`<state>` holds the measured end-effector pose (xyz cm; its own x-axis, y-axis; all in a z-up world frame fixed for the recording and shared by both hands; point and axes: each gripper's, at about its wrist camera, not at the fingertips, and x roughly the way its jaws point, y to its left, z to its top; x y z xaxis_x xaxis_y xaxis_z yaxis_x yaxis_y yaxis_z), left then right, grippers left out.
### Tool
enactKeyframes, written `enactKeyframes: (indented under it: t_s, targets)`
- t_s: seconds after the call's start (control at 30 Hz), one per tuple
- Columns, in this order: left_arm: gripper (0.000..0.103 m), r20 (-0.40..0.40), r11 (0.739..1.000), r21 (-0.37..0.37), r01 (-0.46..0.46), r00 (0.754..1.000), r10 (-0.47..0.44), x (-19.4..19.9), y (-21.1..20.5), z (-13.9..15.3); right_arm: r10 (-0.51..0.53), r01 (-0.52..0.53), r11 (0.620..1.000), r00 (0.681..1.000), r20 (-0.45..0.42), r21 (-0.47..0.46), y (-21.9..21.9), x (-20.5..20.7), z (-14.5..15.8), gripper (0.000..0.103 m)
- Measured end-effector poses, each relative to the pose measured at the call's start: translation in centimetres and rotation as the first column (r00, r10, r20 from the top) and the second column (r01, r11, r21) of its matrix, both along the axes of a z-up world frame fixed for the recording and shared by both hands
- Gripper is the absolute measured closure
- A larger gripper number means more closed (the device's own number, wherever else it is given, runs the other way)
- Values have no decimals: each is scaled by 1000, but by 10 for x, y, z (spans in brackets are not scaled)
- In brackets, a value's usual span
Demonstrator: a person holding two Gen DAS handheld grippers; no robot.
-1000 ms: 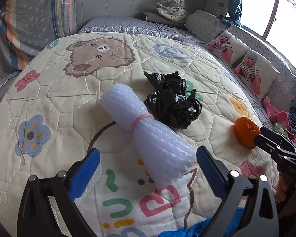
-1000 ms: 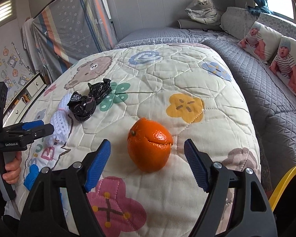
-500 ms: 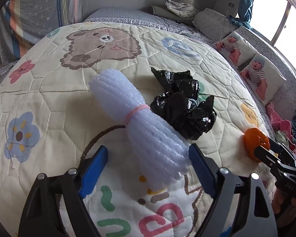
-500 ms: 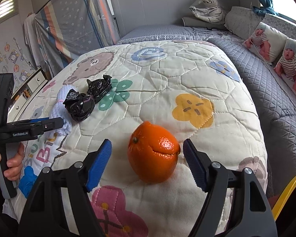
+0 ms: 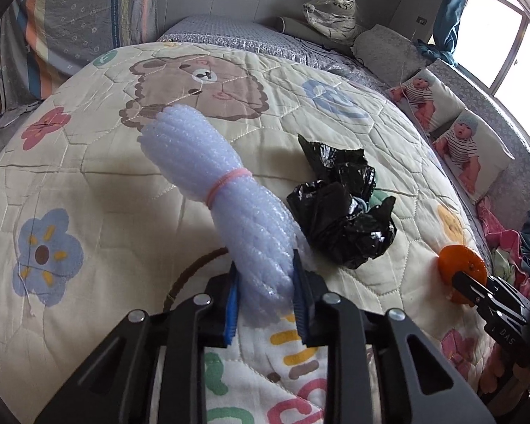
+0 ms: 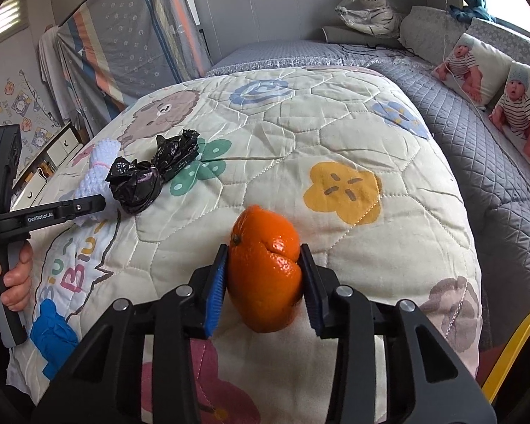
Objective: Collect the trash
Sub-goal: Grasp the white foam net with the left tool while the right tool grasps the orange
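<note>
On the cream quilted bedspread printed with a bear and flowers [image 5: 99, 183], the left gripper [image 5: 265, 304] has its blue-padded jaws pressed in on the near end of a pale bluish-white bundle of foam netting tied at its middle with a pink rubber band [image 5: 215, 194]. The bundle's far end points away toward the bear print. Just beside it, to the right, lies a crumpled black plastic bag [image 5: 339, 212], touching or nearly touching the foam — which, cannot be told.

The right gripper [image 6: 263, 279] has its jaws drawn in against both sides of a dented orange citrus fruit [image 6: 265, 268], near the bedspread's front edge. The left wrist view shows the fruit only as a small orange disc at the far right [image 5: 461, 268], partly behind that gripper's black fingers.

Only the right wrist view shows the person's left hand [image 6: 7, 279] wrapped around the handle of the left gripper, a blue crumpled glove-like item [image 6: 53, 335] at the bedspread's near-left edge, and a yellow curved rim [image 6: 516, 346] at lower right. Both views take in the baby-print cushions [image 6: 491, 81] and the plastic-wrapped plush tiger [image 5: 330, 14] at the head of the bed.
</note>
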<state>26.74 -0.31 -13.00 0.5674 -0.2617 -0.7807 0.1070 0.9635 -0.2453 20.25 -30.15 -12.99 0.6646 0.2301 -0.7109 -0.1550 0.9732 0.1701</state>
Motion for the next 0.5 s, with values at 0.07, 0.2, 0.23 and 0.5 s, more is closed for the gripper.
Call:
enactKeyframes:
  t_s: [0.07, 0.2, 0.23, 0.5]
  targets:
    - [80, 32, 1000, 4, 16, 999, -16, -7, 2, 10, -19, 19, 1000, 1000, 15, 2, -4, -3, 5, 68]
    - [80, 113, 999, 43, 28, 993, -32, -25, 3, 33, -53, 54, 999, 998, 44, -10, -11, -8, 12, 68]
    - [80, 130, 998, 46, 30, 991, -36, -30, 2, 39, -58, 59, 998, 997, 49, -11, -13, -9, 14, 68]
    - [80, 224, 995, 73, 73, 971, -88, -61, -19, 76, -90, 90, 996, 993, 76, -5, -26, -28, 27, 68]
